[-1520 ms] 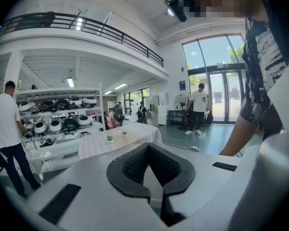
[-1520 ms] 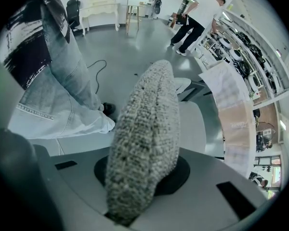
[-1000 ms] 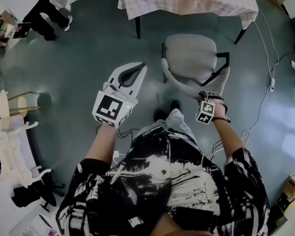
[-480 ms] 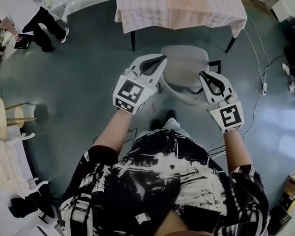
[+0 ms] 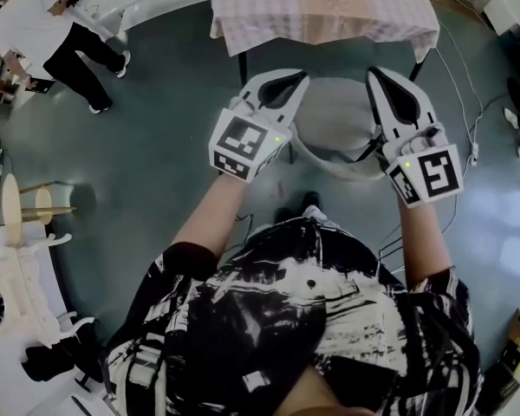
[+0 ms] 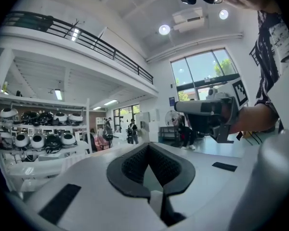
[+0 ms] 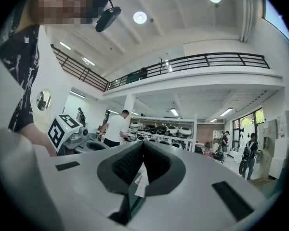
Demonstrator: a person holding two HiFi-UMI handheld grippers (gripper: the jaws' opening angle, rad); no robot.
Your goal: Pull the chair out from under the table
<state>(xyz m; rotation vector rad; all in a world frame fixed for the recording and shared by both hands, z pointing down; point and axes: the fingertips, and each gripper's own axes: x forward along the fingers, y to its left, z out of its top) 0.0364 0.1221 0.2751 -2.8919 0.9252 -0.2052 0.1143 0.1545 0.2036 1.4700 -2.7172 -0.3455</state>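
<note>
Below and between the two grippers, head view: grey chair (image 5: 331, 121) stands on the floor just in front of the table (image 5: 325, 11), seat mostly clear of the checked cloth's edge, curved backrest on the person's side. Neither gripper touches it.

Left gripper (image 5: 300, 77): jaws together, nothing between the pads; its own view confirms this (image 6: 148, 146), tips meeting, pointing roughly level into the room with shelving and windows beyond.

Right gripper (image 5: 373, 72): jaws closed too, nothing held; its own view (image 7: 143, 144) shows the pads meeting at the tip.

Both are held side by side over the chair, marker cubes toward the person. Another person in a white shirt (image 5: 36, 26) stands far left, well apart from the table. Cables (image 5: 468, 137) run along the floor on the right.
</note>
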